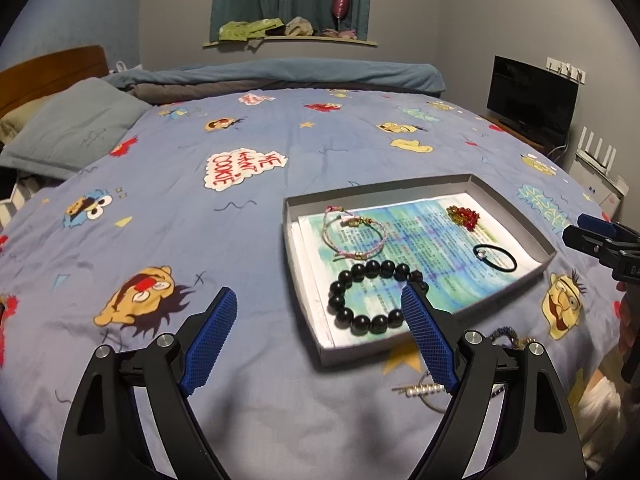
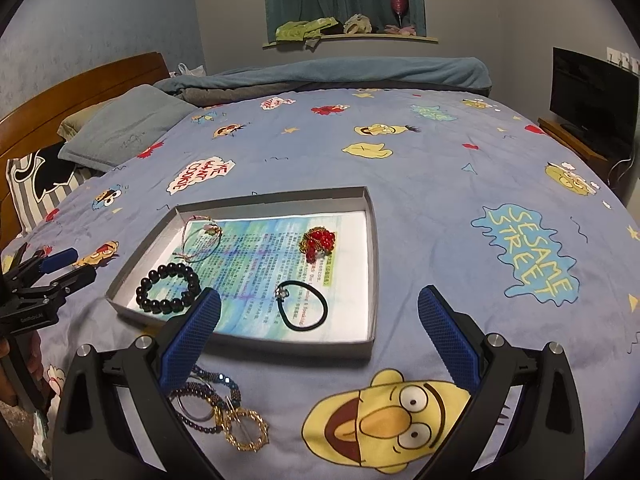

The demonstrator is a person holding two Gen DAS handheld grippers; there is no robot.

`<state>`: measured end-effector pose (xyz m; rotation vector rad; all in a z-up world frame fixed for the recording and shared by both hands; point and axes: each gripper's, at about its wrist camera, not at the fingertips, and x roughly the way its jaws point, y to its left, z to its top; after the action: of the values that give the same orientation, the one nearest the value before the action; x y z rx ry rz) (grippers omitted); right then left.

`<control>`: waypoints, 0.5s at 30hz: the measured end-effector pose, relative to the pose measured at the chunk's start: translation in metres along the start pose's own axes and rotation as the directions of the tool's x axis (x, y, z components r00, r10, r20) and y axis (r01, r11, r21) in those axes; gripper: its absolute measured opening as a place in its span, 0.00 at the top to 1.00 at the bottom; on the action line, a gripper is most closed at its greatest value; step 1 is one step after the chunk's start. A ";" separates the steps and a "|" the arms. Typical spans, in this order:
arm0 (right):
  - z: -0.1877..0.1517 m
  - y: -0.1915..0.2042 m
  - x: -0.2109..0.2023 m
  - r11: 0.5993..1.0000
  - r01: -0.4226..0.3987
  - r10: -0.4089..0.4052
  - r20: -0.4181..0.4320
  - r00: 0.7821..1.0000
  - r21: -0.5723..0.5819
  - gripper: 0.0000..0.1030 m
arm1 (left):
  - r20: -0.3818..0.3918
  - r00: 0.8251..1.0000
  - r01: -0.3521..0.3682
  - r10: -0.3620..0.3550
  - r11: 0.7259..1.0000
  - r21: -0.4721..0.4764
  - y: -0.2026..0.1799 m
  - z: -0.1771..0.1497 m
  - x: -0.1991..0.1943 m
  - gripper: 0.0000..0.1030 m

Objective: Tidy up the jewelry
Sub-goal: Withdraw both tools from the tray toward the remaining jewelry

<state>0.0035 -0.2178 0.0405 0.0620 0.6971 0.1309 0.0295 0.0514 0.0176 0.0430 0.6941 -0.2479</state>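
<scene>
Both grippers stand wide apart and empty. Seen from its own camera, the left gripper point(image 1: 318, 296) hovers at the near left corner of the tray point(image 1: 516, 204), its right blue finger crossing in front of the black bead bracelet point(image 1: 370, 300) without pressing on it. The right gripper point(image 2: 320, 300) hangs over the tray's near edge, nothing between its pads.

Inside the tray, four pieces lie well apart on a printed sheet: the black bead bracelet at the near left, a pink cord bracelet point(image 1: 352, 236) at the far left, a red bead cluster point(image 2: 318, 242) toward the far right, and a black hair tie point(image 2: 302, 306) at the near right. Outside the tray, on the bedspread point(image 2: 420, 184) just before its near edge, a tangled pile of loose jewelry point(image 2: 218, 408) waits: a gold ring-shaped bracelet, dark beaded strands and a thin hoop.

The step in hand is probably fetching the next piece from that pile. To do it well, I would single out one piece, likely the gold bracelet lying on top at the pile's edge, pinch only its rim, and lift slowly so the strands do not trail along. Then set it on a bare patch of the tray, clear of the others.

Writing on the bedspread reads "SESAME STREET" to the right of the tray and "ME WANT COOKIE" beyond its far left corner. The sheet's print is too small to read.
</scene>
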 end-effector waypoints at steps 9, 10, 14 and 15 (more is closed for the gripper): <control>-0.016 -0.003 -0.011 1.000 0.000 0.000 -0.013 1.000 -0.001 0.05 | -0.010 1.000 0.009 -0.009 1.000 0.001 -0.001 -0.013 -0.011 0.18; -0.018 -0.003 -0.013 1.000 0.000 0.000 -0.015 1.000 -0.002 0.05 | -0.013 1.000 0.009 -0.009 1.000 0.002 -0.001 -0.014 -0.011 0.18; -0.026 -0.006 -0.011 1.000 0.003 -0.003 -0.037 0.999 -0.003 0.05 | -0.027 1.000 0.008 -0.007 1.000 0.008 -0.002 -0.021 -0.012 0.18; -0.029 -0.006 -0.010 1.000 0.008 -0.008 -0.044 0.999 -0.002 0.05 | -0.029 1.000 0.006 -0.006 1.000 0.008 -0.002 -0.023 -0.012 0.18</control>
<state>-0.0227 -0.2252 0.0241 0.0547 0.7412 0.1258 0.0056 0.0549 0.0078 0.0524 0.7222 -0.2561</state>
